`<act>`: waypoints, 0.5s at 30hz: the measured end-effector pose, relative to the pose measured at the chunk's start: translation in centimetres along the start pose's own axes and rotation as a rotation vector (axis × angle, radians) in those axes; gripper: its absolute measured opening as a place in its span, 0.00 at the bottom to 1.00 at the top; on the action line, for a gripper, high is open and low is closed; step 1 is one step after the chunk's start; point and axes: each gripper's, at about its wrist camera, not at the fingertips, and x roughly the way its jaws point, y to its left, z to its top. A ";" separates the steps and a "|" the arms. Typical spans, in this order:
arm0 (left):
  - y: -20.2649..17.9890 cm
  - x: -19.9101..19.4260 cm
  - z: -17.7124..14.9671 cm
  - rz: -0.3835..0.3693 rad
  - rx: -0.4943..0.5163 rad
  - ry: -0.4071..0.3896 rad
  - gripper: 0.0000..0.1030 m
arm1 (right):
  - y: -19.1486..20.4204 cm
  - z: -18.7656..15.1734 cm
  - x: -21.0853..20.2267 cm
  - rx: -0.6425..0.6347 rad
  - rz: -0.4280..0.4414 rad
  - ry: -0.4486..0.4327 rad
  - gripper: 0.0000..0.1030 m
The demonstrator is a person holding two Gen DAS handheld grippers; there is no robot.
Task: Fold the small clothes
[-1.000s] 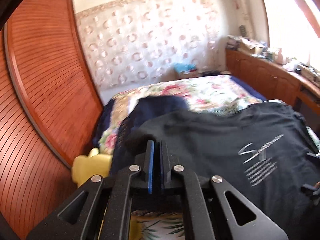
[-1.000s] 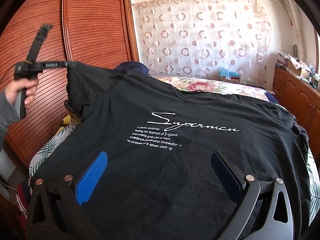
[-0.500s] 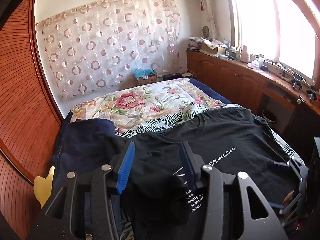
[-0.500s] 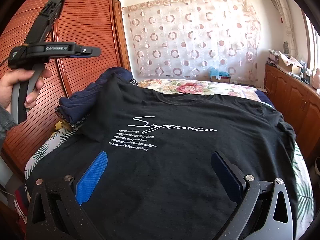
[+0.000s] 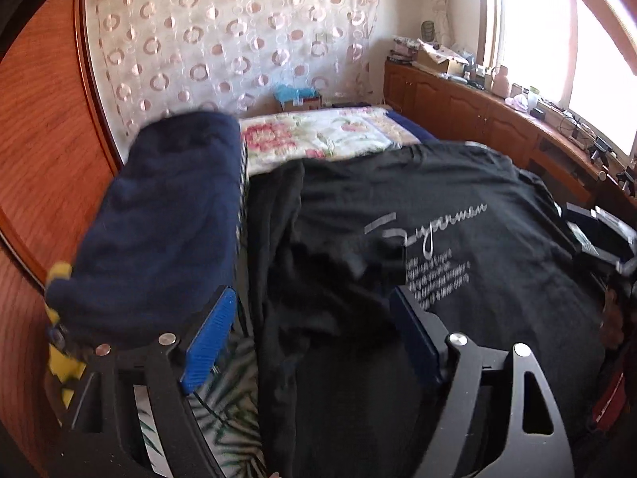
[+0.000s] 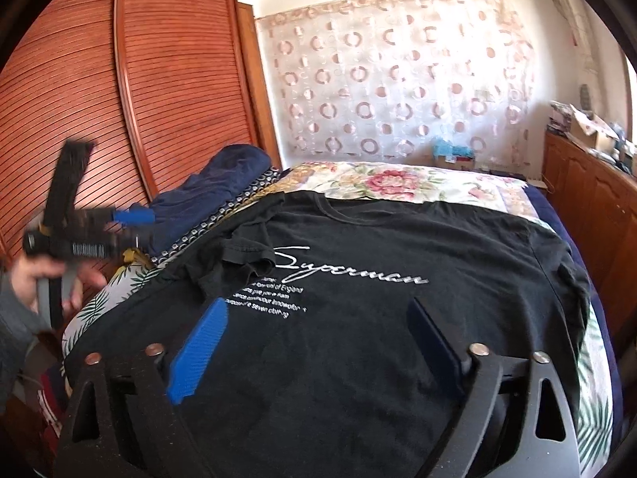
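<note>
A black T-shirt [image 6: 358,318] with white "Superman" print lies spread on the bed, collar toward the far end. Its left sleeve [image 6: 243,257] is folded inward over the chest, touching the print; it also shows in the left wrist view [image 5: 330,263]. My left gripper [image 5: 314,330] is open and empty, hovering over the shirt's [image 5: 477,279] left side; it appears blurred in the right wrist view [image 6: 131,223]. My right gripper [image 6: 318,342] is open and empty above the shirt's lower half.
A folded navy garment [image 5: 159,231] lies left of the shirt, by the wooden wardrobe doors [image 6: 119,99]. A floral quilt [image 6: 398,183] covers the bed's far end. A wooden counter [image 5: 497,119] with clutter runs along the right, under the window.
My left gripper let go of the left sleeve, which now lies folded over the chest. It opened wide and drew back to the left, lower. My right gripper stayed open in place.
</note>
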 end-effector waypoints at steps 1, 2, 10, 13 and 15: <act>0.0 0.5 -0.8 -0.002 -0.005 0.020 0.78 | -0.2 0.3 0.4 -0.002 0.013 0.007 0.83; 0.0 0.9 -1.3 0.000 -0.005 0.035 0.78 | -0.1 0.6 0.8 -0.005 0.023 0.014 0.80; -0.3 3.5 -4.1 0.012 -0.009 0.136 0.78 | 1.1 3.2 5.6 -0.083 0.095 0.058 0.70; -0.4 4.0 -4.5 -0.008 -0.016 0.139 0.80 | 1.2 3.8 7.1 -0.103 0.123 0.081 0.70; -0.3 4.0 -4.7 -0.010 -0.024 0.131 0.83 | 1.7 4.1 8.7 -0.120 0.138 0.102 0.69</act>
